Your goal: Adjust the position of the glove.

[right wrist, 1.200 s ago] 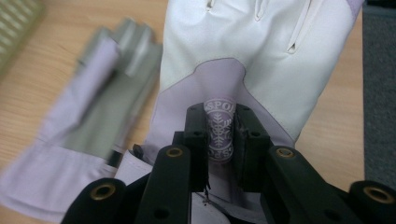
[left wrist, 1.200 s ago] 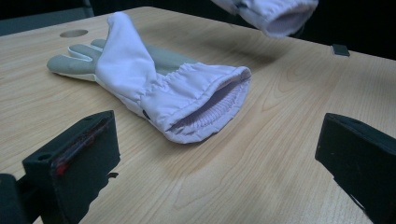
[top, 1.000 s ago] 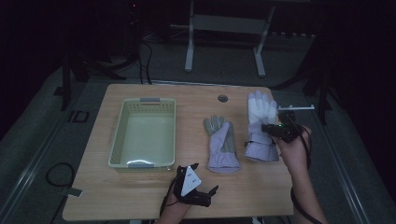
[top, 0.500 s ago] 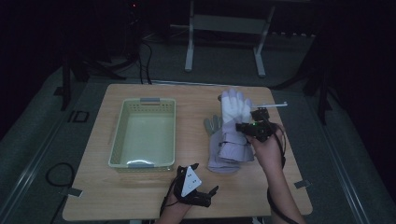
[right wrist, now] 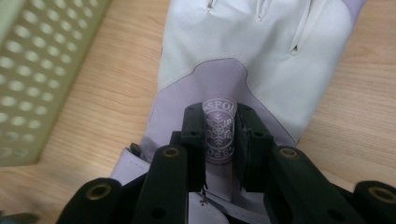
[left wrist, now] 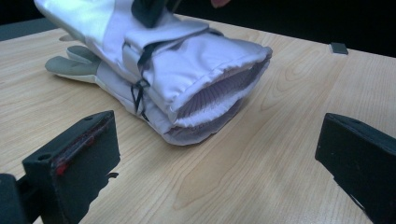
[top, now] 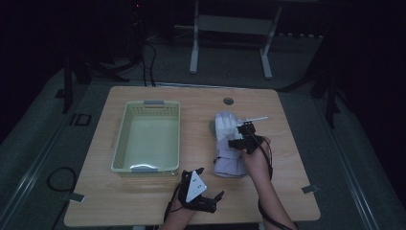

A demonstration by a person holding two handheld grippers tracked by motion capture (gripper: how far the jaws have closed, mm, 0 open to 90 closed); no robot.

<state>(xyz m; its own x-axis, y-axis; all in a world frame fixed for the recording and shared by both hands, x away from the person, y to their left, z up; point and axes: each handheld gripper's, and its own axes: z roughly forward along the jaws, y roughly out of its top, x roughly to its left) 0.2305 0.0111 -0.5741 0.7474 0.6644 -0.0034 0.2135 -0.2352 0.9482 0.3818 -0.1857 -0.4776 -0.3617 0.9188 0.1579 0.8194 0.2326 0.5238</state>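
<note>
Soft, light, floppy padded glove [right wrist: 252, 60] pinched at its logo patch between the narrow right jaws, likely drooping beyond them; left jaws wide, empty.

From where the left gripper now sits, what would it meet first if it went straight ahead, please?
Probably the open cuffs of the stacked gloves, which lie straight ahead between the left gripper's open fingers; depth is uncertain.

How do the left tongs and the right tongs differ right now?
The left tongs stand wide open with nothing between them; the right tongs are shut on the top glove, pinching its logo patch. The left tongs sit by the near edge of the table; the right tongs are over the stacked gloves. Both have black jaws.
</note>
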